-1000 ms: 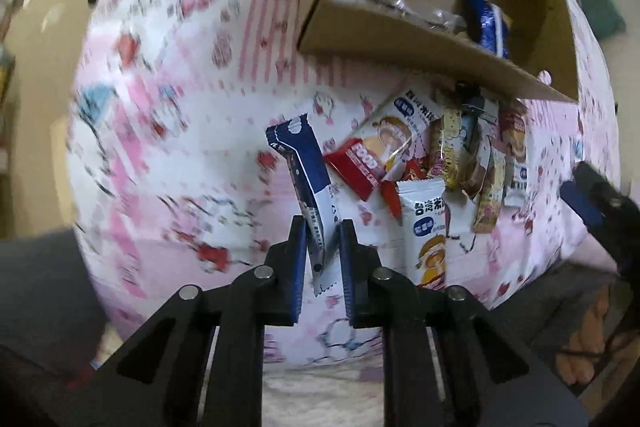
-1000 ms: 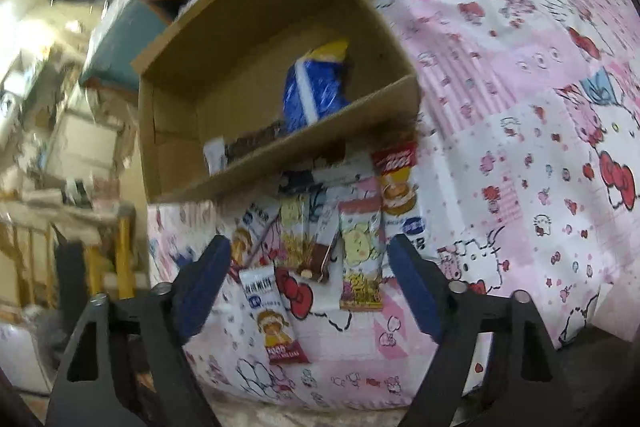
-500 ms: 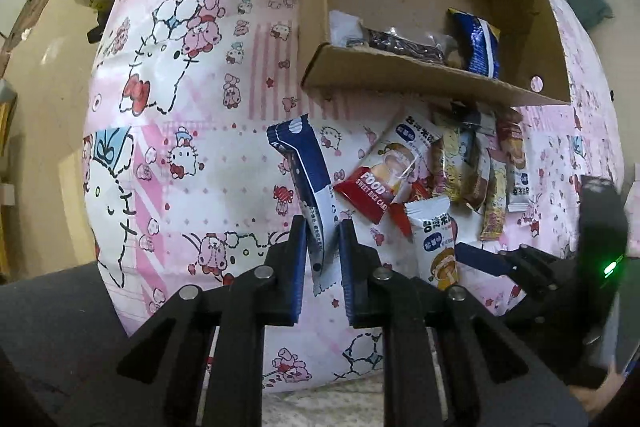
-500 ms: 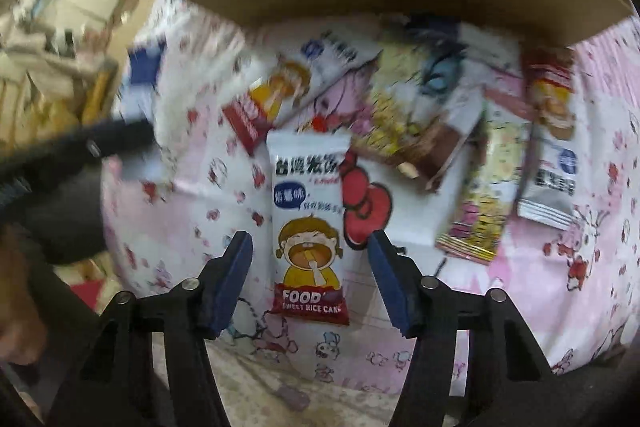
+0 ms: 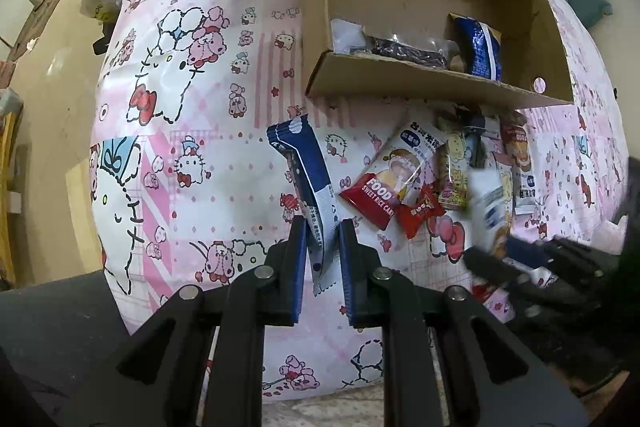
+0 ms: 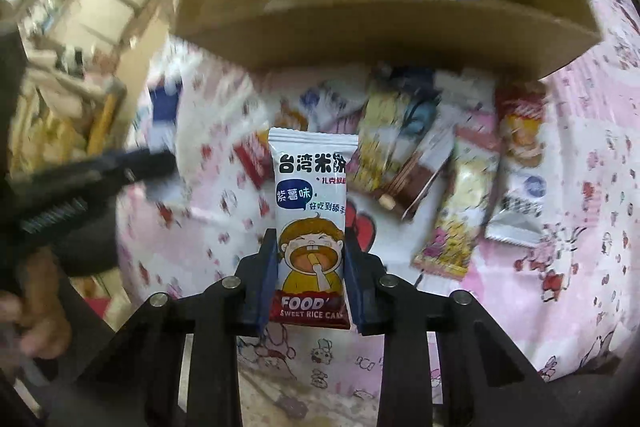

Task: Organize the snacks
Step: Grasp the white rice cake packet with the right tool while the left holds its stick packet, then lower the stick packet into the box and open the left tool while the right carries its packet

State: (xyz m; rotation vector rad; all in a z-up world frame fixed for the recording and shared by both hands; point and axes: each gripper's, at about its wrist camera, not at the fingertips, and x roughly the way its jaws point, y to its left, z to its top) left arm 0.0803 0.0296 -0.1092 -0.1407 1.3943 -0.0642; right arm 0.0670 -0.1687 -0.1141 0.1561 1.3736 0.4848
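Observation:
My left gripper [image 5: 323, 227] is shut on a long blue and white snack packet [image 5: 306, 179] and holds it above the pink cartoon cloth. My right gripper [image 6: 311, 247] is shut on a white rice cake packet [image 6: 310, 219] with a cartoon boy, lifted off the pile. It shows blurred in the left wrist view [image 5: 492, 211]. A cardboard box [image 5: 432, 89] lies behind the pile and holds a blue bag [image 5: 478, 47] and a dark packet [image 5: 404, 51]. Several loose snack packets [image 6: 420, 155] lie in front of the box.
The pink cartoon cloth [image 5: 192, 147] covers the surface, which drops off at the front and left edge. A red rice cake packet [image 5: 384, 187] lies beside the left gripper. Cluttered furniture [image 6: 80, 27] stands at the left in the right wrist view.
My right gripper closed on the white rice cake packet and lifted it from the pile. My left gripper kept its hold on the blue packet and barely moved.

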